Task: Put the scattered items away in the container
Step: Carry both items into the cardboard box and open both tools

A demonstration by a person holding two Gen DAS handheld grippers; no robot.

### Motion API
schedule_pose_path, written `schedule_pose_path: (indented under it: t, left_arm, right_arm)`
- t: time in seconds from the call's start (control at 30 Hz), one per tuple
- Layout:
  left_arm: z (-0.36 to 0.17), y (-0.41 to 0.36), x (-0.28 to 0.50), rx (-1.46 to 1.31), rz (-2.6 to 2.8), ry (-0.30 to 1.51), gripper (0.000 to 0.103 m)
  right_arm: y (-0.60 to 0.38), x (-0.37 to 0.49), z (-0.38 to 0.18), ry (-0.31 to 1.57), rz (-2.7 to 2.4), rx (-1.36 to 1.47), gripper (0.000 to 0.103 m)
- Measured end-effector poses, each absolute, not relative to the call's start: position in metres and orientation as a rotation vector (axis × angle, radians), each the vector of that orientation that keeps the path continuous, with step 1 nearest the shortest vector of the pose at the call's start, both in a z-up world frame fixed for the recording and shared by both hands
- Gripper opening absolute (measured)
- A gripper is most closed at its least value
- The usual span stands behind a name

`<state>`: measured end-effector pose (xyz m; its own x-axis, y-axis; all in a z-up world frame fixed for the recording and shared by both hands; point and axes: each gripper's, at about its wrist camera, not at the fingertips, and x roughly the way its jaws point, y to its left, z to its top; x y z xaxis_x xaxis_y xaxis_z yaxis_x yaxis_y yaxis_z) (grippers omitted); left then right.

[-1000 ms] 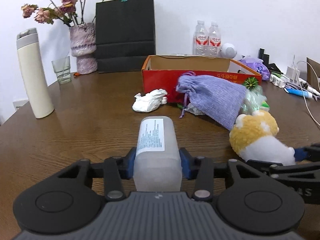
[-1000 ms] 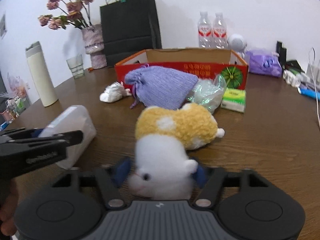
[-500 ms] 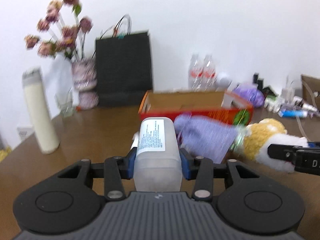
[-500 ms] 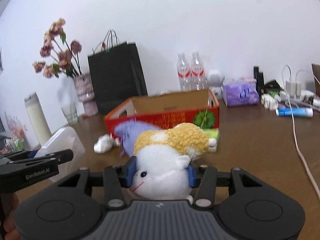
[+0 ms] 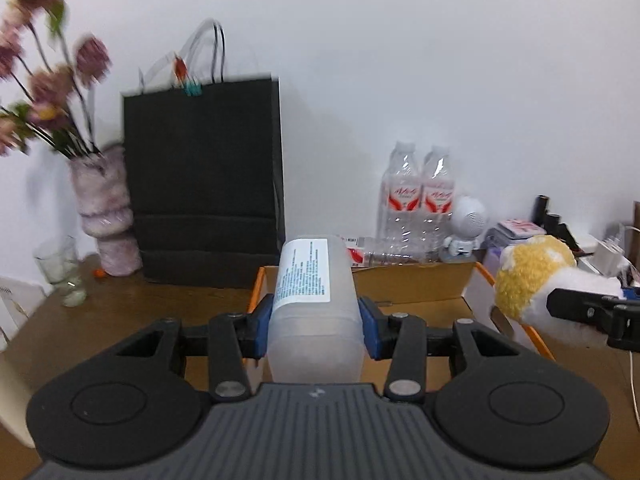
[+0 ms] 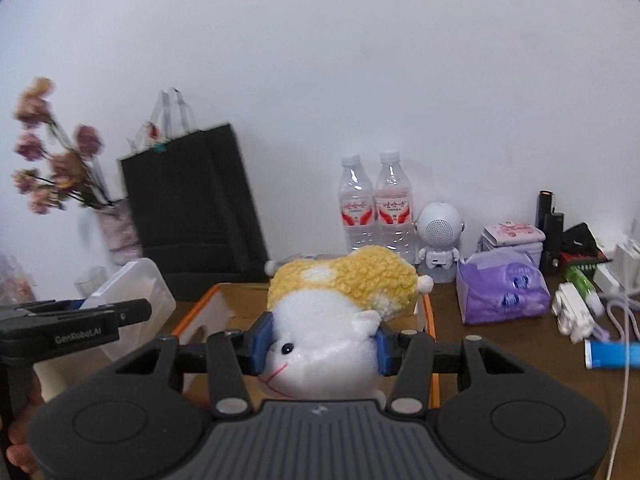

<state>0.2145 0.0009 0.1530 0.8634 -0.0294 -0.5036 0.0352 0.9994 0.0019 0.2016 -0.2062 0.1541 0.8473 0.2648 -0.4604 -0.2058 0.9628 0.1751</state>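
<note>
My left gripper (image 5: 316, 322) is shut on a translucent plastic box with a white label (image 5: 310, 292) and holds it in the air over the near left part of the open cardboard box (image 5: 416, 288). My right gripper (image 6: 320, 342) is shut on a yellow and white plush hamster (image 6: 336, 312) and holds it above the cardboard box (image 6: 208, 316). The hamster also shows at the right of the left wrist view (image 5: 532, 280), and the plastic box at the left of the right wrist view (image 6: 132, 296). The box floor is mostly hidden.
Behind the box stand a black paper bag (image 5: 204, 184), two water bottles (image 5: 416, 208) and a small white robot speaker (image 6: 440, 236). A vase of dried flowers (image 5: 104, 216) and a glass (image 5: 60, 276) are at the left. A purple tissue pack (image 6: 502, 288), chargers and cables lie at the right.
Both grippers have risen from the table and moved forward with their loads, to over the cardboard box. The purple pouch and crumpled tissue have dropped out of view.
</note>
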Motion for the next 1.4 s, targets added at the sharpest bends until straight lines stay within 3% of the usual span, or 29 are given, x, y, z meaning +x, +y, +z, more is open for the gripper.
schedule_pose_path:
  t: [0.33,0.67,0.8,0.97,1.03,1.3,1.4]
  left_arm:
    - [0.074,0.003,0.348,0.059,0.037,0.790,0.044]
    - [0.035,-0.007,0.380,0.124,0.037,0.921,0.045]
    - [0.034,-0.011,0.378,0.152,0.031,0.938,0.046]
    - [0.040,-0.006,0.363,0.159,0.009,0.936,0.071]
    - [0.045,-0.005,0.355,0.161,0.001,0.932,0.073]
    - [0.077,0.001,0.330,0.109,0.012,0.954,0.075]
    - [0.087,0.003,0.323,0.067,0.020,0.995,0.089]
  right_arm:
    - [-0.182,0.344,0.095,0.789,0.255,0.175,0.048]
    - [-0.152,0.395,0.041,0.962,0.164,0.124,0.046]
    - [-0.157,0.394,0.029,1.031,0.143,0.155,0.050]
    - [-0.158,0.386,0.039,1.077,0.129,0.103,0.070]
    - [-0.163,0.380,0.042,1.092,0.122,0.111,0.079]
    - [-0.174,0.359,0.043,1.185,0.099,0.176,0.077]
    - [-0.171,0.351,0.061,1.180,0.118,0.157,0.078]
